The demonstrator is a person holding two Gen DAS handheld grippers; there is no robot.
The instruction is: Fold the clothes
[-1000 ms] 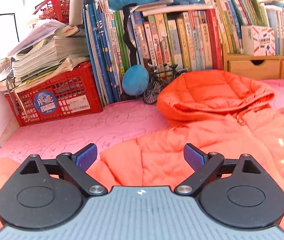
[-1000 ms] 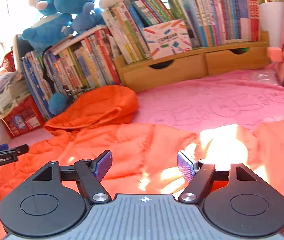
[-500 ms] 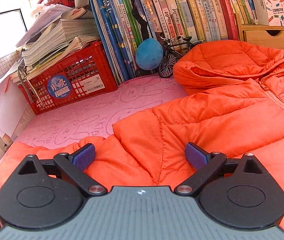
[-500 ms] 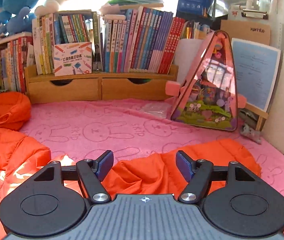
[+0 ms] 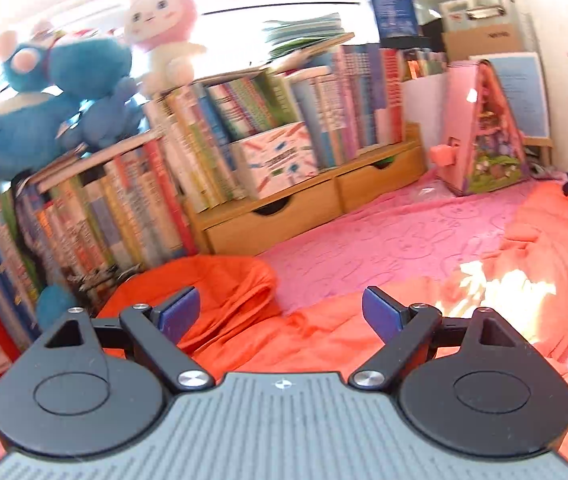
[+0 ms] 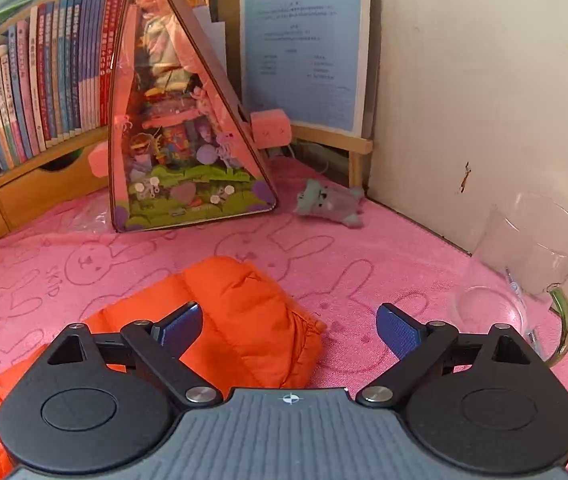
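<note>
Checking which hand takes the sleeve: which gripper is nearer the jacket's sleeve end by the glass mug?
Right. The right gripper hovers open directly over the sleeve end; the left gripper is far across the jacket, near the hood.

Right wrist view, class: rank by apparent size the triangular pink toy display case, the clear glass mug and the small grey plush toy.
1. Triangular pink toy display case, largest.
2. Clear glass mug; it sits nearer the camera, so its true rank is unsure.
3. Small grey plush toy, smallest.
</note>
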